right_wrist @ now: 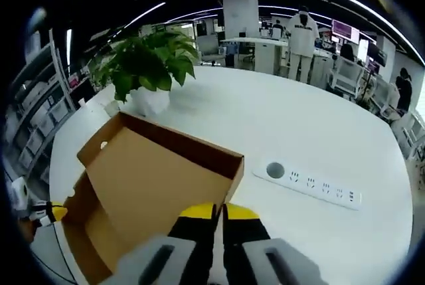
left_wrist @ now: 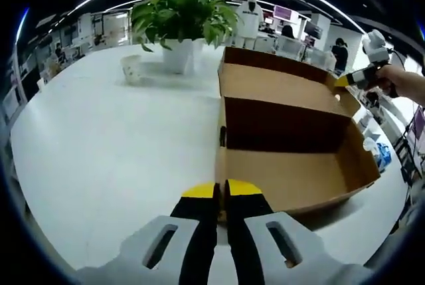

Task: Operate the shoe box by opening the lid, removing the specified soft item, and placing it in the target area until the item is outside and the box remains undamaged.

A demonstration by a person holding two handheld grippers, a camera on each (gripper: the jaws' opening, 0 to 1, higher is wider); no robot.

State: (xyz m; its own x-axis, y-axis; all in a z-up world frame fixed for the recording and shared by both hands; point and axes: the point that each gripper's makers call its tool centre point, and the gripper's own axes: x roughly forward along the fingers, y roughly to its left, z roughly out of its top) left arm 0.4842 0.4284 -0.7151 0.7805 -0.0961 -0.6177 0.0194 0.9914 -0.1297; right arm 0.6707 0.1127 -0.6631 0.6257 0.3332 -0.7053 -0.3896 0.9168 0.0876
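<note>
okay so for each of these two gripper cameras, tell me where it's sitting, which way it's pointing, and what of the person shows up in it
Left gripper view: rides on the left gripper, jaws together at the near wall of the open shoe box, looking across its bare inside toward the potted plant; the person's hand holds the right gripper at the raised lid.
Right gripper view: rides on the right gripper, jaws together at the lid, facing the plant and a power strip.
Shared: box, plant, white table.

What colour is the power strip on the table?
White, like the table. The power strip shows best in the right gripper view, right of the box.
</note>
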